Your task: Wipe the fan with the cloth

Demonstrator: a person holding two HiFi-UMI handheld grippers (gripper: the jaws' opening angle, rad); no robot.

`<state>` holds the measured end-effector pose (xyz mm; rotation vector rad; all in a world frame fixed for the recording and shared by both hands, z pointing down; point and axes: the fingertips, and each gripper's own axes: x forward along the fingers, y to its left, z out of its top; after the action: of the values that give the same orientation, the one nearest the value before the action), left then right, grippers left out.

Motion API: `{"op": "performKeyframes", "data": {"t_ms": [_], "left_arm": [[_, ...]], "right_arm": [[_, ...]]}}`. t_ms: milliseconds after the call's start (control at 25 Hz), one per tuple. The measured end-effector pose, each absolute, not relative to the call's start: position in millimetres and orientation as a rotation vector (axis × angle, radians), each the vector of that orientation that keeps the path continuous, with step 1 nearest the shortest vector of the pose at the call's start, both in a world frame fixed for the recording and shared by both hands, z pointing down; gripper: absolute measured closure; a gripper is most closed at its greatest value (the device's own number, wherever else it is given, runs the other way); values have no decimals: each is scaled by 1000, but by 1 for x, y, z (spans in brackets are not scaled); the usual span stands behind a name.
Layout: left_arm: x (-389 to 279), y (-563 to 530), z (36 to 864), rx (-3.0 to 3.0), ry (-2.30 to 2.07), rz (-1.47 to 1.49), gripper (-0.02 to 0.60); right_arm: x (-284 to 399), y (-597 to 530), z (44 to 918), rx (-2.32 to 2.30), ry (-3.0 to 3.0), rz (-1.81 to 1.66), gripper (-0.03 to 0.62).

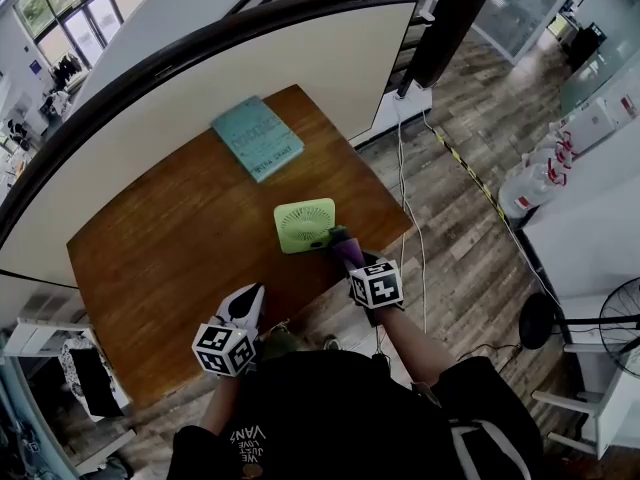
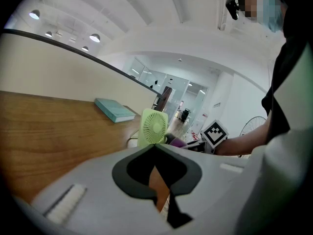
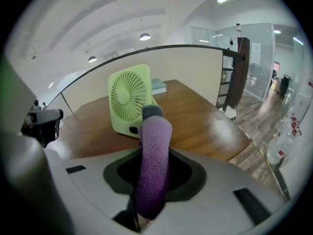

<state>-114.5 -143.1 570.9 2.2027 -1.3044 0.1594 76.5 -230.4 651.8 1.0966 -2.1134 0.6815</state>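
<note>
A small light-green square fan (image 1: pixel 305 225) stands near the front right edge of the wooden table (image 1: pixel 160 258); it also shows in the right gripper view as the fan (image 3: pixel 128 99) and in the left gripper view as the fan (image 2: pixel 154 127). My right gripper (image 1: pixel 345 249) is shut on a rolled purple cloth (image 3: pixel 154 158), whose grey tip (image 3: pixel 152 111) is right at the fan's front lower right. The cloth (image 1: pixel 343 245) touches the fan's right side. My left gripper (image 1: pixel 246 303) sits at the table's front edge, left of the fan, its jaws closed with nothing between them.
A teal book (image 1: pixel 257 137) lies at the table's far side by the curved partition (image 1: pixel 250 58). White cables (image 1: pixel 403 168) run down beside the table's right edge. A floor fan (image 1: pixel 620 323) stands at the far right.
</note>
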Motion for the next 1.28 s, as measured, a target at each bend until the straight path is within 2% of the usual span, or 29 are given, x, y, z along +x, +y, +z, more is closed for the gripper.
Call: {"op": "performKeyframes", "data": {"t_ms": [920,1280], "left_arm": [[-104,-107,523,2233,-1454,-5,571],[-99,-83,508,2237,-1525,-66,571]], "right_arm": [[30,-176,532,930,-2509,568,494],[37,-144,505,884,-2592,575,494]]}}
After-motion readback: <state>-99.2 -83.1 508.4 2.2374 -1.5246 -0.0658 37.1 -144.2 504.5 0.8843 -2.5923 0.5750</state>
